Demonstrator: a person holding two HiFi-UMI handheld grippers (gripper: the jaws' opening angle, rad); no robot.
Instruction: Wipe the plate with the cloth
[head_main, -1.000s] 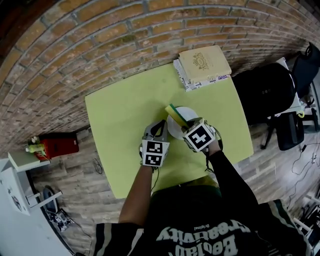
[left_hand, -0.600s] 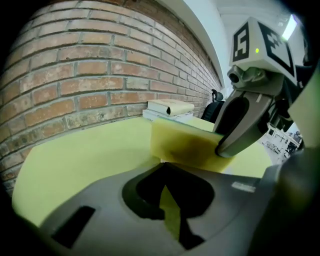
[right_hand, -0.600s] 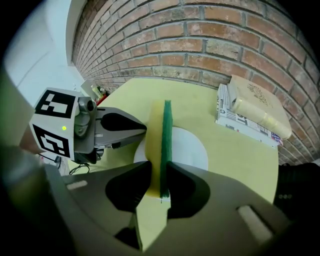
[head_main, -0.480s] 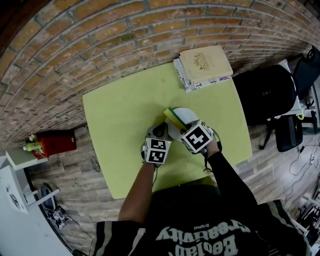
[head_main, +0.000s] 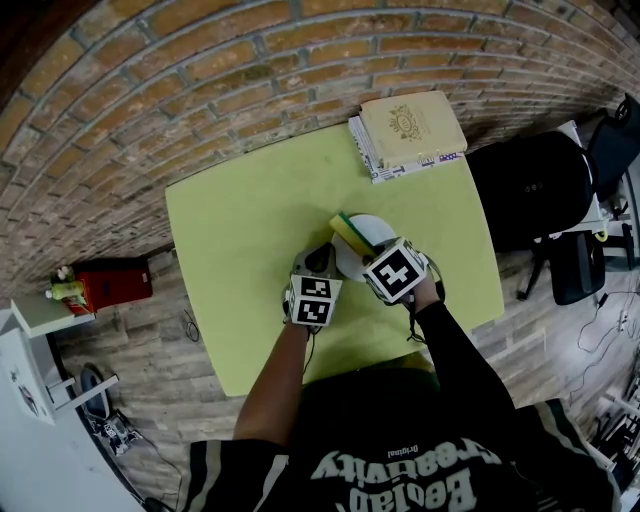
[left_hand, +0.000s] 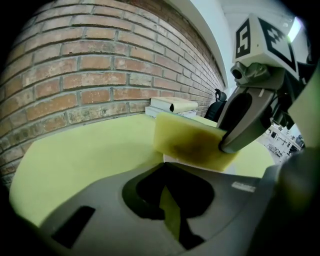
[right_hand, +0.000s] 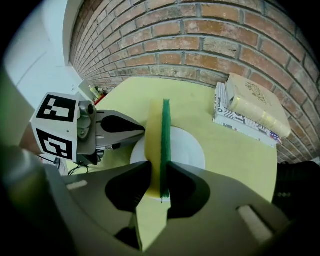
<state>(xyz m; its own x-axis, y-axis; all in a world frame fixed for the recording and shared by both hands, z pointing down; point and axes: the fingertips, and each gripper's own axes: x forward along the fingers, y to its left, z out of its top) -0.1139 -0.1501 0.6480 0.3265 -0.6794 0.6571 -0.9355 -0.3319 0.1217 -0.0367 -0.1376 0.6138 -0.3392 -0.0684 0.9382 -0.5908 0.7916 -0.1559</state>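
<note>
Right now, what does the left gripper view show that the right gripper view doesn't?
Only the left gripper view: the sponge's broad yellow face with a dark stain, and the right tool pinching it, seen from outside. Only the right gripper view: the sponge's green scrubbing side edge-on, the left tool at the plate's rim, and most of the plate's round outline. Both: sponge, white plate, green table, stacked books, brick wall.
</note>
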